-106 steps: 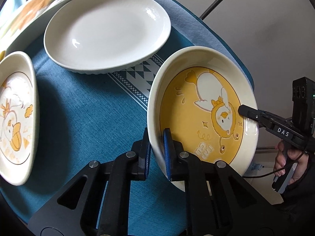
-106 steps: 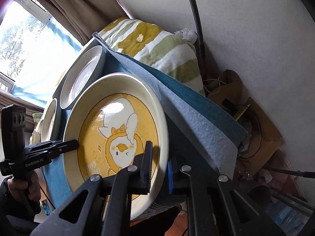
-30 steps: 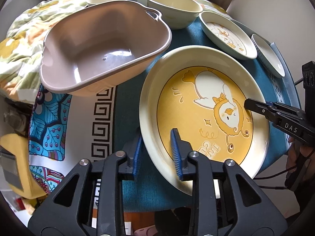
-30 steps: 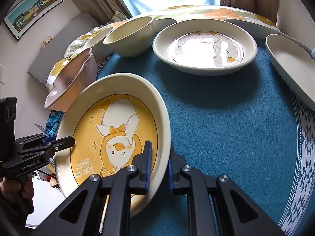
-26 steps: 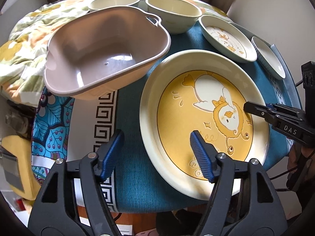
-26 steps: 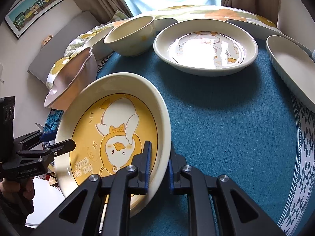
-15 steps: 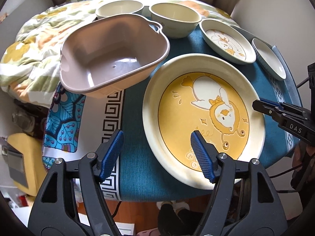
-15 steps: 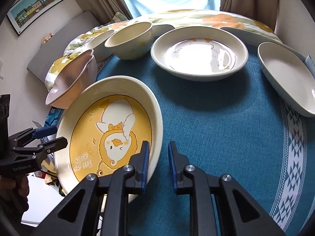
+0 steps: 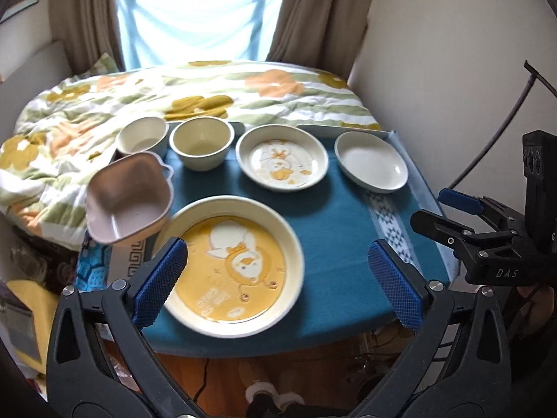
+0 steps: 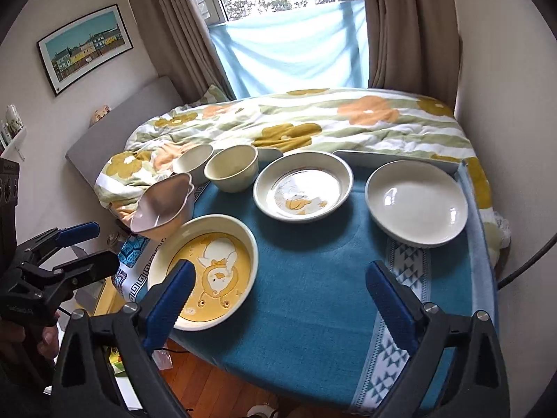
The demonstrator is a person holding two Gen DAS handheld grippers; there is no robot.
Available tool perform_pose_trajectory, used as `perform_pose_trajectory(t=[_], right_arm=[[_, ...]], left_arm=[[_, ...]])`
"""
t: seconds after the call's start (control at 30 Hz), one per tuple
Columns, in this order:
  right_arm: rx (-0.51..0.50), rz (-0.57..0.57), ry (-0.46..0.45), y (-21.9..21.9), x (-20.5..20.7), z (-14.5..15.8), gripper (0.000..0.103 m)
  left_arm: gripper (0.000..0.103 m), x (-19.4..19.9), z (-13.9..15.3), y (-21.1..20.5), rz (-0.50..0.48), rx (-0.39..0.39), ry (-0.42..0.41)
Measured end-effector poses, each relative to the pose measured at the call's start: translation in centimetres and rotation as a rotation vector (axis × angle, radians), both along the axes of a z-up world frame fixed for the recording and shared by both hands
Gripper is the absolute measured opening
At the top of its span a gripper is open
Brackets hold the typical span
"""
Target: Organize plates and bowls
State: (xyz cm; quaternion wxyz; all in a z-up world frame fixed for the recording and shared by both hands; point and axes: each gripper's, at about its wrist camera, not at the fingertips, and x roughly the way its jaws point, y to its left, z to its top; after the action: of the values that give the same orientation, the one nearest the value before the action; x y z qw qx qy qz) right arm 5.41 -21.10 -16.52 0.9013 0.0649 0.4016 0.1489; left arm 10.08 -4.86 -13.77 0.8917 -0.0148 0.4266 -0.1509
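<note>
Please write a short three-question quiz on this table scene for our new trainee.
1. True or false: the yellow duck plate is clamped in the left gripper.
2. Which dish stands nearest the pink square bowl? A) the plain white plate B) the yellow duck plate C) the pale duck plate
3. Fill in: behind the pink square bowl stand ___ round cream bowls.

Key
1. False: it lies on the blue cloth, and both the left gripper and the right gripper are opening with nothing between their jaws.
2. B
3. two
</note>
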Motion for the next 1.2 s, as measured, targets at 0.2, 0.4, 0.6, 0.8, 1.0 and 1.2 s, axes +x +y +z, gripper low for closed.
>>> perform_pose_trajectory(t=[0.2,0.4,0.6,0.8,1.0,1.2], right_arm=[[0.017,-0.122,-0.052,-5.6,-0.6,1.6,0.098],[0.033,-0.306,0.022,-11.7,1.2,1.9,0.098],[0.068,-0.452,0.095,-15.6,3.8,-0.2,0.098],[0.223,-0.56,0.194,-18.1,7.9,-5.4,0.096],[0.273,-0.607,0.299,-18.1,11.2,-10.8,0.068],[0.272,-0.685,0.359,-17.8,12.4,-14.0,0.056]], left_arm=[[0.103,3.2,2.3,-6.7,-0.18,-0.047,-0.014],[0.103,8.9,3.3,-13.3,-0.363,-0.069,-0.002],[0.103,18.0,0.8,-17.6,-0.502,-0.099,0.109],[0.101,27.2,-5.7,-19.7,-0.548,-0.055,0.263],[0.065,32.1,-13.2,-20.6,-0.568,0.02,0.394],[0.046,34.3,-17.0,-21.0,-0.58,0.038,0.456]])
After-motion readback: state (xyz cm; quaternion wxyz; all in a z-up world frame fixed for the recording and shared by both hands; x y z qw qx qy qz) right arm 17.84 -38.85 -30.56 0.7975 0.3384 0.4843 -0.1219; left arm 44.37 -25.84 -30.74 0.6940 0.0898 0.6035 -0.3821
